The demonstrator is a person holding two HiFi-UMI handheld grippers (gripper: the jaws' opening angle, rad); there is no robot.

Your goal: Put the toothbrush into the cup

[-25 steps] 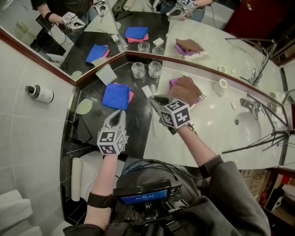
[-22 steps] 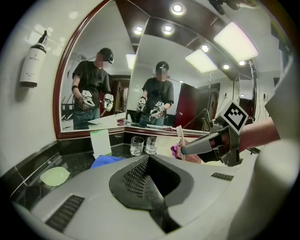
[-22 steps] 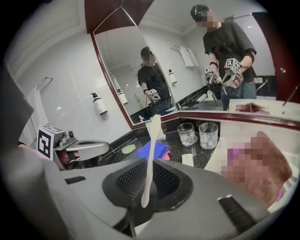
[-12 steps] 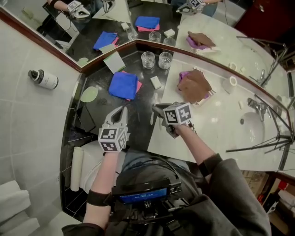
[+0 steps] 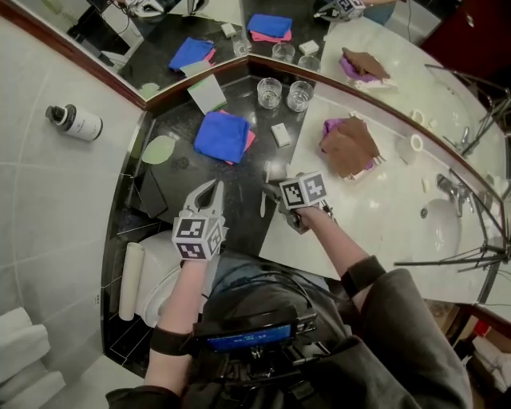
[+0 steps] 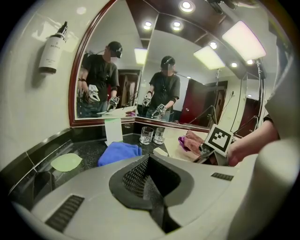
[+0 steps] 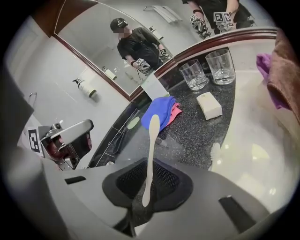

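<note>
Black granite counter (image 5: 184, 172), viewed from above. Clamped the toothbrush (image 7: 151, 140), apparently, in the right gripper (image 5: 271, 190) at six o'clock. Left gripper (image 5: 211, 185) pinched shut, empty. Had not reached the glass cups (image 5: 270, 93) at twelve o'clock; yet to carry over and drop in.

Bright ceiling lights (image 6: 186, 5), glare on pale counter (image 5: 383, 224), fisheye distortion, dark vignetted corners

The toothbrush (image 7: 151, 150) is a slim cream stick gripped between the jaws of the right gripper (image 7: 146, 190), its rounded end poking forward. Well beyond it a clear glass cup (image 7: 193, 74) stands upright, just beside a second cup (image 7: 220, 66).
</note>
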